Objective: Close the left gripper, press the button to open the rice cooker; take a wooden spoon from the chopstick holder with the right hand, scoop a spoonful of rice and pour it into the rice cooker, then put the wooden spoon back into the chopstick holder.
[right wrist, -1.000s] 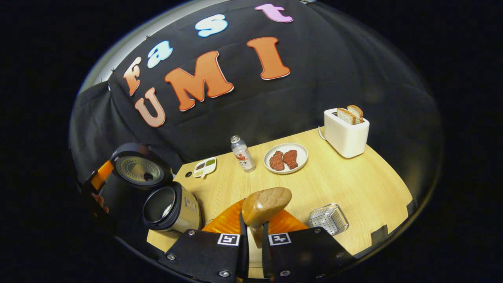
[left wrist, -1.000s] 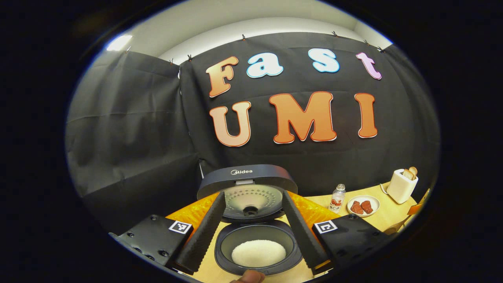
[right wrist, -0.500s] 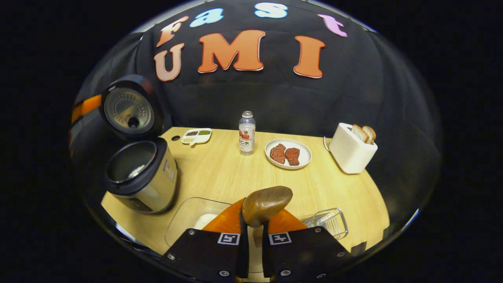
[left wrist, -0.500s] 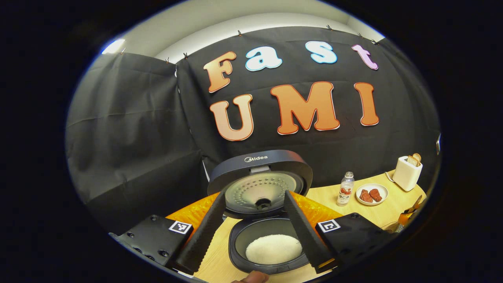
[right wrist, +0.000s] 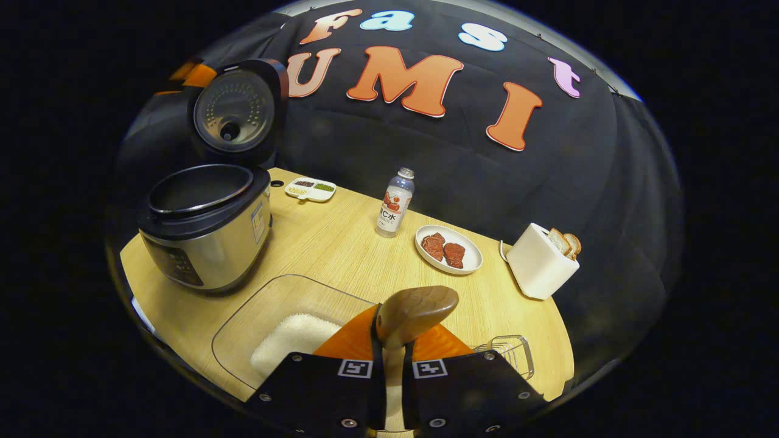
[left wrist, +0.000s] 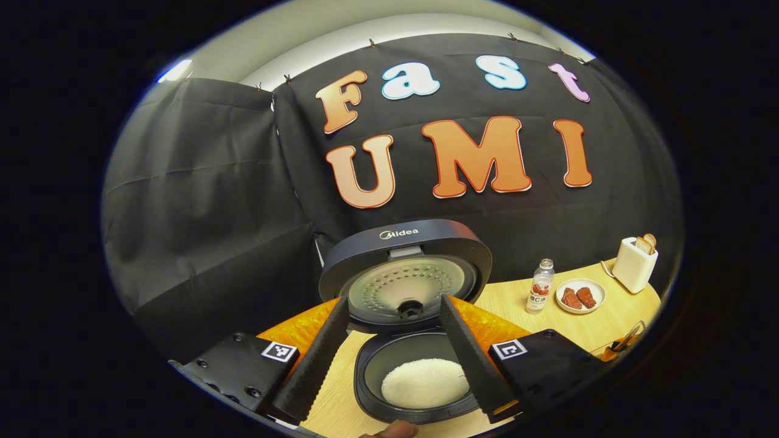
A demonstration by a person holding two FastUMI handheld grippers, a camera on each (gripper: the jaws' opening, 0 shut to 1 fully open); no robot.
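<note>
Rice (left wrist: 425, 383) fills open rice cooker (left wrist: 414, 377); left tongs (left wrist: 392, 356) apart, right tongs (right wrist: 392, 365) clamp wooden spoon (right wrist: 414, 310).

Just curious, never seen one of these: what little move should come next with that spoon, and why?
Probably carry the wooden spoon right to the wire holder and drop it in. The right gripper grips it, its bowl looks empty, and the open rice cooker already holds rice.

My worktop and what stands on it

On the light wooden worktop (right wrist: 341, 243) I see the open rice cooker (right wrist: 207, 228), a clear rice container (right wrist: 268, 322), a small divided dish (right wrist: 310, 189), a bottle (right wrist: 394, 204), a plate of meat (right wrist: 448, 249), a toaster (right wrist: 538, 267) and a wire chopstick holder (right wrist: 511, 353).
</note>
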